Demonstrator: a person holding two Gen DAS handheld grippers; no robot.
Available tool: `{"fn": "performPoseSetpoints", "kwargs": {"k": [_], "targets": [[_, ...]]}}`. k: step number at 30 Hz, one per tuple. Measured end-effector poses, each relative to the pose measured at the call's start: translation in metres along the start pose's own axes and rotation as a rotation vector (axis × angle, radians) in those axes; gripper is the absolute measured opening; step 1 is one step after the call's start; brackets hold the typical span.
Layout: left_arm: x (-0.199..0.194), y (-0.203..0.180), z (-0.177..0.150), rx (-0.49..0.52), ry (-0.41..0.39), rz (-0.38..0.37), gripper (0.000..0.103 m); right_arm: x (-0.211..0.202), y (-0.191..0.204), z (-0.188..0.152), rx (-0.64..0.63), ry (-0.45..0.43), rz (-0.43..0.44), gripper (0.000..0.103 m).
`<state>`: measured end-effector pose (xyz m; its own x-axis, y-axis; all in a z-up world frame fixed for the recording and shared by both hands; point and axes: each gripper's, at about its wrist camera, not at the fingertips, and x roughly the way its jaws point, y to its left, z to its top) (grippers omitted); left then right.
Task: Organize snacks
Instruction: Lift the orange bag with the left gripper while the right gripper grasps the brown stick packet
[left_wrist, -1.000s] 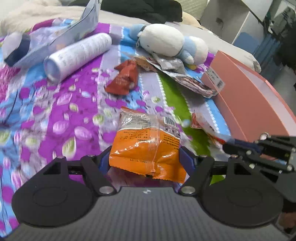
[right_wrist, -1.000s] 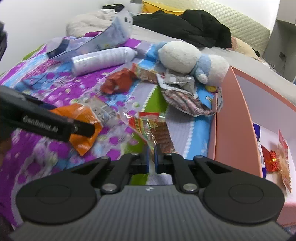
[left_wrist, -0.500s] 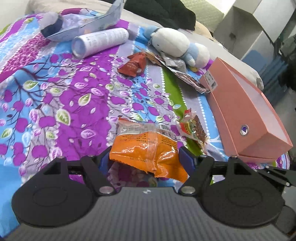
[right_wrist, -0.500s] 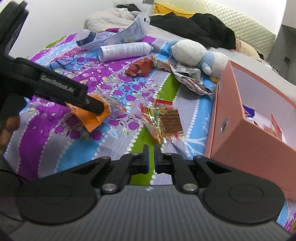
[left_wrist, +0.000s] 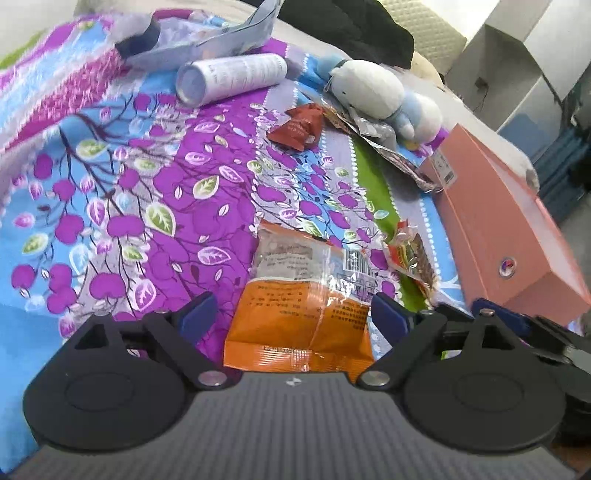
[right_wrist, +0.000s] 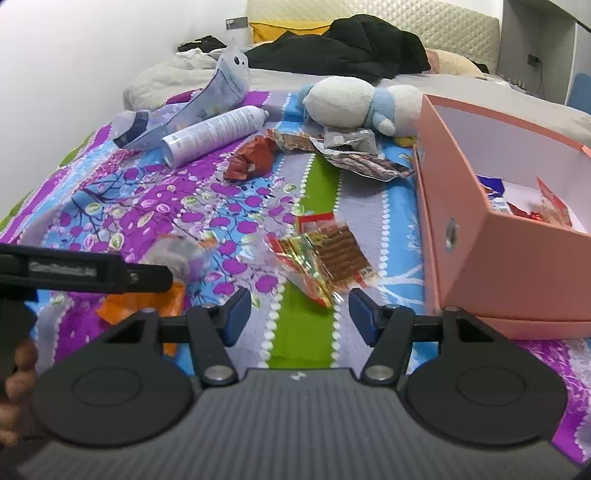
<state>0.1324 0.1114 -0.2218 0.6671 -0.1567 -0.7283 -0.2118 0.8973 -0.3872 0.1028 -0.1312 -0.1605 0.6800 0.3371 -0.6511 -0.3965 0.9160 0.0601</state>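
A bed is seen, covered by a quilt (left_wrist: 155, 192) printed with purple blossoms and blue, green and grey stripes; black clothing (right_wrist: 343, 48) and pillows are piled at its far end, before a padded headboard (right_wrist: 406, 14) and a white wall. A white spray can (left_wrist: 232, 77) lies on its side beside a torn pale pouch (right_wrist: 221, 88), and a white-and-blue plush toy (right_wrist: 354, 99) rests near the open pink cardboard box (right_wrist: 491, 236), in which several snack packets are already lying. A red snack wrapper (left_wrist: 299, 127) and a silver foil packet (right_wrist: 362, 158) are scattered between the can and the box.

The left gripper (left_wrist: 293, 317) is held low over the quilt with its jaws spread wide, having just been opening; the orange snack bag (left_wrist: 303, 306) lies between the blue pads (left_wrist: 388, 314), which stand clear of its left edge, while the right pad is just beside the bag's edge. The right gripper (right_wrist: 299, 314) is likewise parted, its jaws having just been opening, and nothing is gripped. The red-and-gold snack packet (right_wrist: 325, 258) lies on the quilt just ahead of its fingertips, near the box's corner. Part of a hand (right_wrist: 14, 373) is visible at the left edge of the right wrist view.
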Motion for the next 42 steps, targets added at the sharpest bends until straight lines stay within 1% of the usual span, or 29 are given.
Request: {"fn": "performPoseSetpoints", "kwargs": {"k": [4,6,8,9,12,15,17,18,19,22,25,27,29,35,38,42], "targets": [[0.003,0.008,0.001,-0.021,0.015,-0.006,0.093,0.017,0.001,0.012,0.041,-0.008,-0.041,0.061],[0.004,0.013,0.002,-0.041,0.021,-0.016,0.093,0.026,-0.001,0.019,0.086,-0.003,-0.064,0.067],[0.004,0.016,0.003,-0.054,0.033,-0.022,0.093,0.037,-0.004,0.026,0.137,-0.002,-0.084,0.081],[0.003,0.016,0.004,-0.051,0.037,-0.025,0.093,0.042,-0.005,0.029,0.156,0.003,-0.090,0.083],[0.004,0.015,0.007,-0.029,0.041,-0.021,0.093,0.060,-0.005,0.035,0.186,0.031,-0.120,0.085],[0.007,0.016,0.009,-0.036,0.050,-0.038,0.093,0.076,-0.010,0.035,0.229,0.055,-0.178,0.086],[0.009,0.016,0.010,-0.036,0.052,-0.044,0.093,0.087,-0.012,0.033,0.225,0.077,-0.215,0.088],[0.010,0.016,0.010,-0.033,0.049,-0.044,0.093,0.092,-0.014,0.031,0.226,0.089,-0.218,0.089],[0.011,0.016,0.011,-0.033,0.049,-0.045,0.093,0.096,-0.015,0.029,0.222,0.101,-0.211,0.089],[0.013,0.018,0.014,-0.060,0.043,-0.051,0.093,0.099,-0.013,0.025,0.190,0.099,-0.200,0.091],[0.016,0.019,0.017,-0.073,0.045,-0.055,0.093,0.100,-0.015,0.021,0.197,0.102,-0.155,0.092],[0.017,0.019,0.018,-0.076,0.045,-0.058,0.093,0.099,-0.014,0.020,0.181,0.103,-0.143,0.090],[0.016,0.018,0.018,-0.078,0.045,-0.062,0.093,0.097,-0.016,0.021,0.178,0.109,-0.120,0.083],[0.008,0.016,0.016,-0.085,0.038,-0.070,0.093,0.086,-0.019,0.021,0.174,0.128,-0.065,0.073],[0.001,0.017,0.014,-0.092,0.029,-0.065,0.093,0.075,-0.020,0.018,0.170,0.136,-0.039,0.073],[-0.008,0.017,0.011,-0.098,0.027,-0.054,0.093,0.055,-0.019,0.012,0.122,0.133,-0.024,0.073]]}}
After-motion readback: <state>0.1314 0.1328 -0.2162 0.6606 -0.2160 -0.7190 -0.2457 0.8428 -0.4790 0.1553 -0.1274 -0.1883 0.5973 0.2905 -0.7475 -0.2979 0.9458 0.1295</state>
